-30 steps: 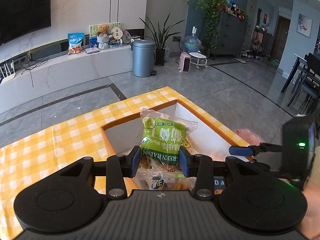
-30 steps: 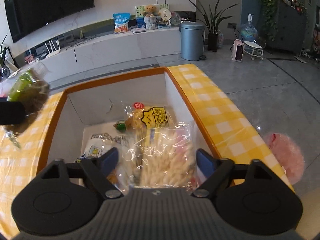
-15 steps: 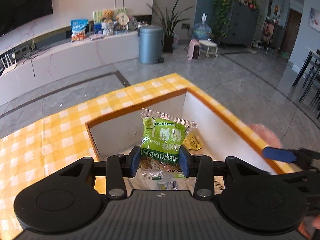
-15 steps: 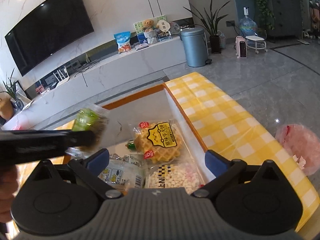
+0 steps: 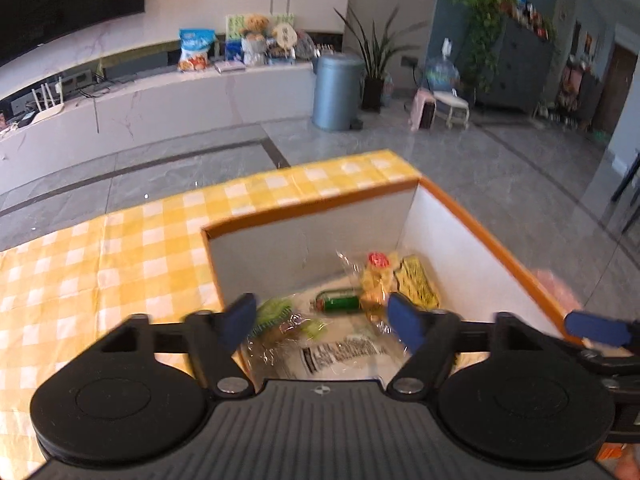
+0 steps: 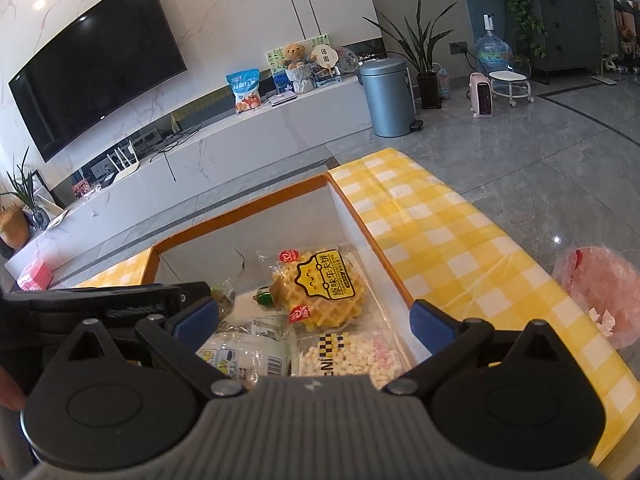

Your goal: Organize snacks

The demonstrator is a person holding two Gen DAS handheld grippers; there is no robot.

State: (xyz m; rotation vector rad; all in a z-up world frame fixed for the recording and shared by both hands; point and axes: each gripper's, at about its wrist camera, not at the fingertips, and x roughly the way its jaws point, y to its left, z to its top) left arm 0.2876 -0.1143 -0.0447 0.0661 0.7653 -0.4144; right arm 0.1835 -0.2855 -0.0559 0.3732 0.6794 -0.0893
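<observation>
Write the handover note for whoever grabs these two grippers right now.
Left gripper: open, empty, above the box.
Right gripper: open, empty, also over the box.
In the box: green raisin pack, waffle, puffed-snack bag, white pack, small green tube.
Done: those five snacks are boxed.
Left: no loose snacks visible on the yellow checked cloth in either view; check outside the frame before stopping.

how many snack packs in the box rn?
5 visible in the box: waffle pack far right, puffed-bites bag near right, white bag near left, green raisin pack far left, small green pack centre. More may hide underneath.
</observation>
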